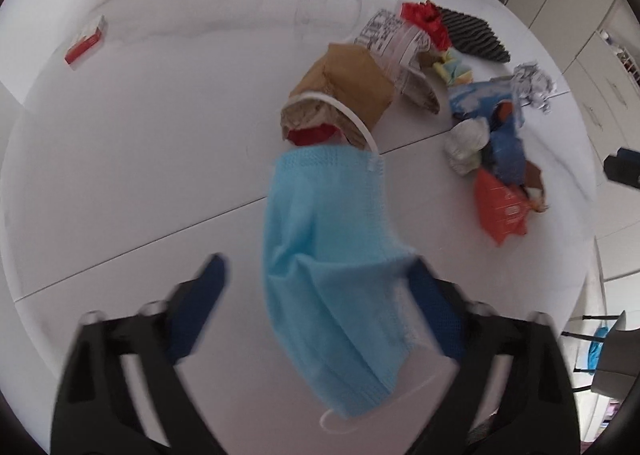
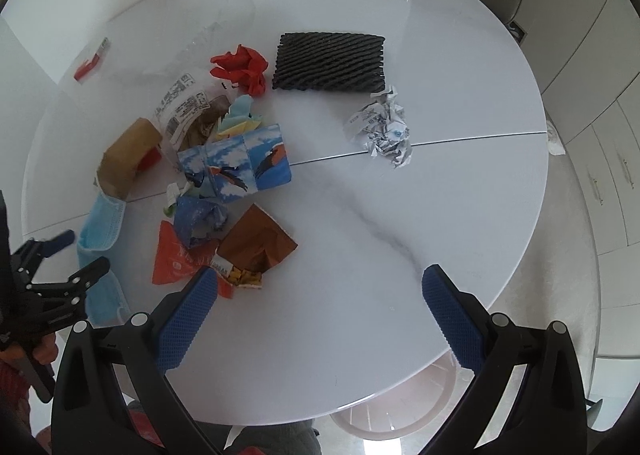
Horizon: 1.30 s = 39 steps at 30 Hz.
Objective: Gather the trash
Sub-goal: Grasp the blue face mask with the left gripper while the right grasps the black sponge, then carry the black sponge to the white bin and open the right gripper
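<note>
stage: early, nothing binned | left gripper [image 1: 316,275] jaws apart around blue face mask [image 1: 328,255], table's 8 o'clock | right gripper [image 2: 320,295] wide, empty | remaining: crumpled paper [image 2: 382,127], wrappers

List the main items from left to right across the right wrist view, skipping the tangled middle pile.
Left hand-held gripper → blue face mask → brown paper bag → red crumpled paper → black foam netting → crumpled white paper.
</note>
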{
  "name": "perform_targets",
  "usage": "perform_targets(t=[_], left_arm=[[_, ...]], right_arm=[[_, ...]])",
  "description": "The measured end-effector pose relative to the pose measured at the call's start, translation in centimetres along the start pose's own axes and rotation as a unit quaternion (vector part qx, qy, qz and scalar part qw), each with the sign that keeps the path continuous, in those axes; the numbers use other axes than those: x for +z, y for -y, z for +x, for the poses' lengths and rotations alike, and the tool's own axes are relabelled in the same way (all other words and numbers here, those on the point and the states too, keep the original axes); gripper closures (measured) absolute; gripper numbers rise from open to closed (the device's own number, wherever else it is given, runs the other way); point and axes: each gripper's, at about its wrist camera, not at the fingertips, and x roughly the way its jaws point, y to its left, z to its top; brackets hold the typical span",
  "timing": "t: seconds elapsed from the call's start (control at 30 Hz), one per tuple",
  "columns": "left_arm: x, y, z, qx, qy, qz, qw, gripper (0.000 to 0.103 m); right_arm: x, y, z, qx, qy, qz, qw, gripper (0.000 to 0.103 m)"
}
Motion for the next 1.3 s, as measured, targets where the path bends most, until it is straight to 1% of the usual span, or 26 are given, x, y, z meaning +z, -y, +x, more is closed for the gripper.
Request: perform_targets(t=[0.03, 0.1, 0.17, 0.23, 0.27, 0.3, 0.37, 0.47, 0.53, 0.6, 0.67, 0.7, 0.77, 0.8, 0.83, 0.87, 0.9, 0.93, 0.97, 1.0, 1.03, 1.13, 1.3], left_arm=[[0.0, -0.1, 0.3, -0.004, -0.004, 0.0, 1.0, 0.042], [0.1, -0.4, 0.1, -0.018, -0.001, -0.008, 0.9998, 0.051], [0.3, -0.6, -0.4, -0.032, 0.0, -0.01, 0.9994, 0.066], [0.5, -0.6, -1.3, -0.048, 0.001, -0.01, 0.9988, 0.073], [0.6, -0.6, -2.0, -0.057, 0.006, -0.008, 0.9983, 0.074], [0.7, -0.5, -2.4, -0.06, 0.011, -0.004, 0.9982, 0.074], [1.2, -0.1, -4.1, -0.069, 0.025, 0.019, 0.9971, 0.075], [2.0, 0.3, -6.0, -0.086, 0.039, 0.046, 0.9945, 0.075], [2.5, 0.0, -7.3, -0.102, 0.045, 0.053, 0.9923, 0.075], [3.2, -0.2, -8.4, -0.114, 0.05, 0.061, 0.9903, 0.075], [3.6, -0.5, -9.4, -0.124, 0.058, 0.067, 0.9883, 0.075], [4.1, -0.5, -9.8, -0.129, 0.062, 0.07, 0.9872, 0.075], [5.0, -0.6, -10.6, -0.139, 0.071, 0.076, 0.9848, 0.075], [5.3, -0.5, -10.7, -0.14, 0.074, 0.078, 0.9843, 0.075], [5.7, -0.7, -10.8, -0.139, 0.078, 0.08, 0.984, 0.075], [6.1, -0.7, -10.8, -0.138, 0.08, 0.083, 0.9837, 0.075], [6.4, -0.8, -10.7, -0.137, 0.082, 0.085, 0.9836, 0.075], [6.8, -0.9, -10.7, -0.136, 0.082, 0.085, 0.9836, 0.075], [7.2, -1.1, -10.7, -0.135, 0.083, 0.087, 0.9836, 0.075], [7.5, -1.2, -10.7, -0.132, 0.083, 0.088, 0.9838, 0.075], [7.9, -1.3, -10.6, -0.131, 0.085, 0.089, 0.9837, 0.075], [8.6, -1.1, -10.3, -0.122, 0.088, 0.096, 0.9839, 0.075], [9.2, -0.8, -10.3, -0.115, 0.091, 0.099, 0.9842, 0.075]], right_arm=[[0.3, 0.0, 0.1, 0.0, 0.001, 0.002, 1.0, 0.002], [1.3, 0.2, 0.2, 0.002, 0.005, 0.006, 1.0, 0.002], [3.2, 0.4, 0.4, 0.002, 0.014, 0.009, 1.0, 0.002], [5.3, 0.6, 0.7, 0.002, 0.027, 0.008, 1.0, 0.002], [7.1, 0.8, 1.2, 0.003, 0.033, 0.006, 0.999, 0.002], [8.2, 1.0, 1.7, 0.002, 0.036, 0.007, 0.999, 0.002], [11.1, 1.5, 2.9, 0.006, 0.04, 0.017, 0.999, 0.002], [15.7, 3.4, 6.0, 0.002, 0.036, 0.065, 0.997, 0.002], [17.7, 4.9, 7.9, -0.006, 0.025, 0.097, 0.995, 0.002], [19.0, 6.4, 9.5, -0.008, 0.015, 0.13, 0.991, 0.007], [19.9, 7.8, 11.1, 0.014, 0.0, 0.162, 0.987, 0.019], [20.1, 8.1, 11.6, 0.022, -0.004, 0.17, 0.985, 0.022], [20.4, 8.7, 12.6, 0.035, -0.017, 0.184, 0.982, 0.032], [20.4, 8.8, 12.9, 0.04, -0.02, 0.189, 0.981, 0.035], [20.5, 9.0, 13.1, 0.045, -0.023, 0.194, 0.98, 0.043], [20.5, 9.2, 13.3, 0.054, -0.024, 0.202, 0.978, 0.053], [20.3, 9.2, 13.2, 0.062, -0.024, 0.206, 0.976, 0.059], [20.2, 9.3, 13.1, 0.07, -0.022, 0.21, 0.975, 0.071], [20.0, 9.3, 13.0, 0.071, -0.021, 0.212, 0.974, 0.08], [19.9, 9.4, 13.0, 0.073, -0.018, 0.213, 0.974, 0.084], [19.8, 9.4, 12.8, 0.076, -0.015, 0.214, 0.974, 0.092], [19.6, 9.4, 11.8, 0.089, 0.003, 0.211, 0.973, 0.095], [19.0, 9.2, 8.6, 0.099, 0.042, 0.195, 0.975, 0.096]])
